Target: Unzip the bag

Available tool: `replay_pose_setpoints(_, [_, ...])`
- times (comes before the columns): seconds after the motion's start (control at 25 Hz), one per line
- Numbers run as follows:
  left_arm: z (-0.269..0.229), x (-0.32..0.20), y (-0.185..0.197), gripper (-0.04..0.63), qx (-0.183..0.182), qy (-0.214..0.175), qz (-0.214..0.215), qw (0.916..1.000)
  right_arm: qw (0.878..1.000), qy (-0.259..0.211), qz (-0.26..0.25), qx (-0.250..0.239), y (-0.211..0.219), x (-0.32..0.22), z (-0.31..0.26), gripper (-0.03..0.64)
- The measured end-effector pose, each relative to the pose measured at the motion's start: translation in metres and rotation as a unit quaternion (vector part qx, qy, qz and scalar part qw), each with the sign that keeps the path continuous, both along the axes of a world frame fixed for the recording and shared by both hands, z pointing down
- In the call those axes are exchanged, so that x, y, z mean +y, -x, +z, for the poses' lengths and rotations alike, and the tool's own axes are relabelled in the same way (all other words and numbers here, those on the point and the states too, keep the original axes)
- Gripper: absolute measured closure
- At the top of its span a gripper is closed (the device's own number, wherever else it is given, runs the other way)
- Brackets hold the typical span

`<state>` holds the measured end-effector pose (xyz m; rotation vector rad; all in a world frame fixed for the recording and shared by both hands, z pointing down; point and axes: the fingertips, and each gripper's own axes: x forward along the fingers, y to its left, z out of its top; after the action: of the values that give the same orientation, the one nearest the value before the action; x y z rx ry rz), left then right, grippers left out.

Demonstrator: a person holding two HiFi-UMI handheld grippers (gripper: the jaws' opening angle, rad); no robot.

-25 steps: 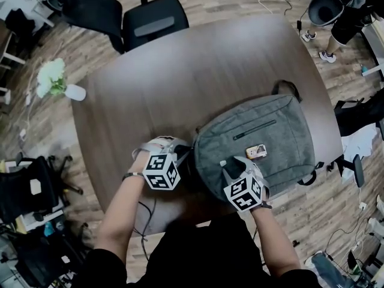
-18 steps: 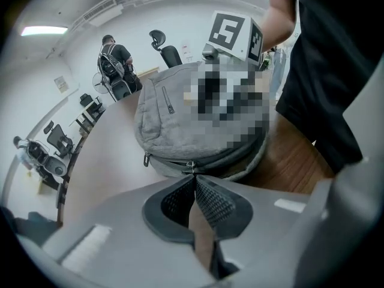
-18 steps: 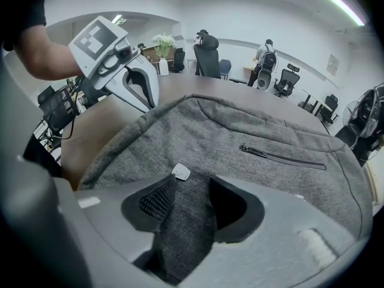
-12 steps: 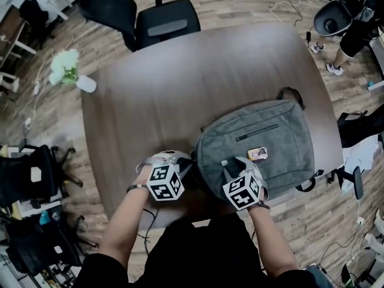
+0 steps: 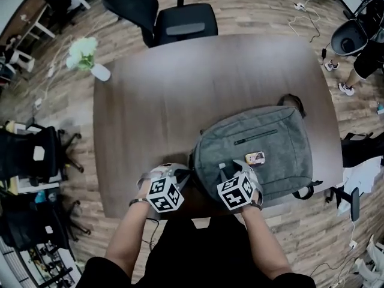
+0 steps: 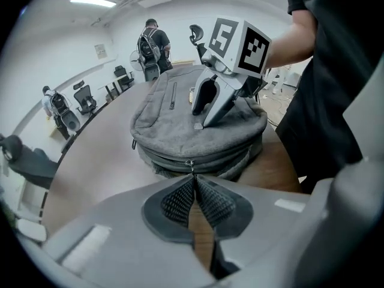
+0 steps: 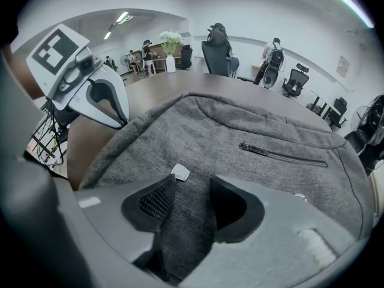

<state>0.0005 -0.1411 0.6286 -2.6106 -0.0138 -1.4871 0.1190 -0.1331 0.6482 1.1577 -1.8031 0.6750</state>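
Observation:
A grey backpack [image 5: 264, 143] lies flat on the brown table [image 5: 162, 101]. At its near left corner my left gripper [image 5: 185, 174] is shut on the zipper pull [image 6: 191, 171], just below the slider. Its jaws have just been opening a little, and the pull is still between the pad tips. My right gripper [image 5: 223, 168] rests on the near top of the backpack [image 7: 264, 131], with a fold of the grey fabric pinched between its pads [image 7: 157, 201]. A small white tag [image 7: 180, 173] lies beside its left jaw. The front pocket zipper [image 7: 282, 155] is closed.
A vase of white flowers [image 5: 90, 56] stands at the table's far left corner. A black office chair [image 5: 183, 20] is beyond the far edge. The table's near edge runs just under both grippers. People and more chairs stand farther back in the room.
My left gripper has slid along the backpack's near corner toward the right gripper and has rolled. The right gripper has stayed in place on the backpack.

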Motion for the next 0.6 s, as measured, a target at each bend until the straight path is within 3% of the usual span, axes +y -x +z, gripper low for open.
replay_pose_setpoints(0.24, [0.0,0.026,-0.001,0.566,0.007,0.017,-0.06,0.9981,1.0,-0.004,-0.016,-0.006,0.003,0.0,0.0,0.439])
replay_pose_setpoints(0.6, [0.0,0.073,-0.013,0.56,0.031,0.037,-0.093,0.9945,1.0,-0.012,-0.022,-0.004,0.0,-0.003,0.0,0.44])
